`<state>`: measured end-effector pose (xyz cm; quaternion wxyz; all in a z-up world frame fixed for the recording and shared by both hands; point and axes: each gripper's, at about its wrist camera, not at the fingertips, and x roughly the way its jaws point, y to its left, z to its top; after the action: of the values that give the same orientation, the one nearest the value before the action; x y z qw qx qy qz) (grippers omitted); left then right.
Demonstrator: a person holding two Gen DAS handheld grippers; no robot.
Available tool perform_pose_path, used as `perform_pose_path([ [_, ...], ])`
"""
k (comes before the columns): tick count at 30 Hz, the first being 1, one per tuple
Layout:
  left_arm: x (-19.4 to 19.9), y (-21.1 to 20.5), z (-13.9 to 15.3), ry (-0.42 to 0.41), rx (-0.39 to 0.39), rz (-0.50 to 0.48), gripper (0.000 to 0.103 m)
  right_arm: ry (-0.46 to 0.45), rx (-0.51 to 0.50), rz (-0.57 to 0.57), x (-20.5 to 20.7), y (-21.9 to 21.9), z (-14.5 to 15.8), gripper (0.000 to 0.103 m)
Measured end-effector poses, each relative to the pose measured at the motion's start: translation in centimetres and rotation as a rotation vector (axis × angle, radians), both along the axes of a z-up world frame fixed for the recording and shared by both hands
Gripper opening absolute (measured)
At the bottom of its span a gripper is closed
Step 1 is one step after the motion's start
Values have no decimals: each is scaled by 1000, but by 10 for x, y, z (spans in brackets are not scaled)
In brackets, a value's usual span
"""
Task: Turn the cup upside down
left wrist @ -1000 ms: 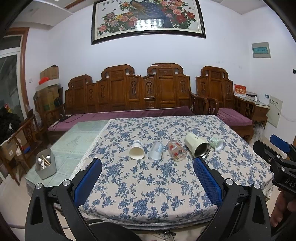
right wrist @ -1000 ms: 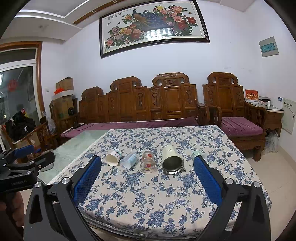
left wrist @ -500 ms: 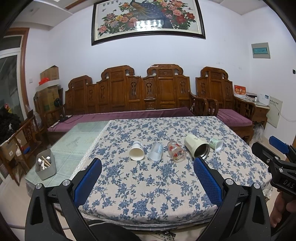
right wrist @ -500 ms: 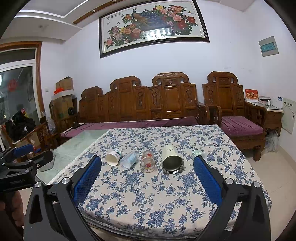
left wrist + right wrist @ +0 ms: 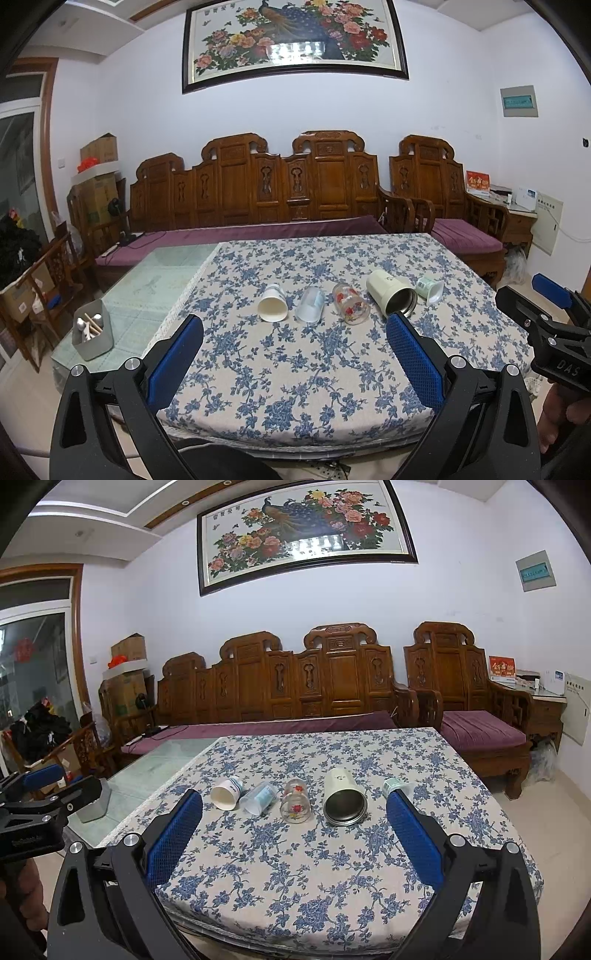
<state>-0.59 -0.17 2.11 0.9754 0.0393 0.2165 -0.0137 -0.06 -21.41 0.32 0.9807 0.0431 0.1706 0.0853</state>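
Several cups lie on their sides in a row on the flowered tablecloth [image 5: 295, 369]: a white paper cup [image 5: 272, 303], a clear plastic cup [image 5: 311, 305], a glass with red flowers [image 5: 350, 303], a cream steel-lined tumbler [image 5: 390, 297] and a small green-white cup [image 5: 430, 289]. The same row shows in the right wrist view: paper cup [image 5: 226, 794], plastic cup [image 5: 258, 798], glass [image 5: 294, 800], tumbler [image 5: 343, 793], small cup [image 5: 394, 785]. My left gripper [image 5: 295, 350] is open and empty before the table's near edge. My right gripper [image 5: 294, 830] is open and empty too.
A grey utensil box [image 5: 92, 334] stands on the bare glass tabletop at the left. A carved wooden sofa [image 5: 288, 192] with purple cushions runs behind the table. The right gripper shows at the right edge of the left wrist view [image 5: 554, 332].
Both grippers have drifted slightly; the view of the table has barely shifted. The cups have not moved and both grippers stay open.
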Motion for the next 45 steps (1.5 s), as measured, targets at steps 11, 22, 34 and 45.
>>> perform_pose_path([
  [11, -1, 1, 0, -4, 1, 0, 96, -1, 1, -1, -1, 0, 0, 100],
  [22, -3, 2, 1, -3, 3, 3, 96, 3, 5, 1, -1, 4, -4, 100],
  [34, 25, 0, -8, 36, 50, 5, 96, 45, 8, 35, 28, 2, -11, 100],
  [45, 97, 5, -22, 126, 78, -7, 96, 116, -10, 68, 97, 3, -28, 100],
])
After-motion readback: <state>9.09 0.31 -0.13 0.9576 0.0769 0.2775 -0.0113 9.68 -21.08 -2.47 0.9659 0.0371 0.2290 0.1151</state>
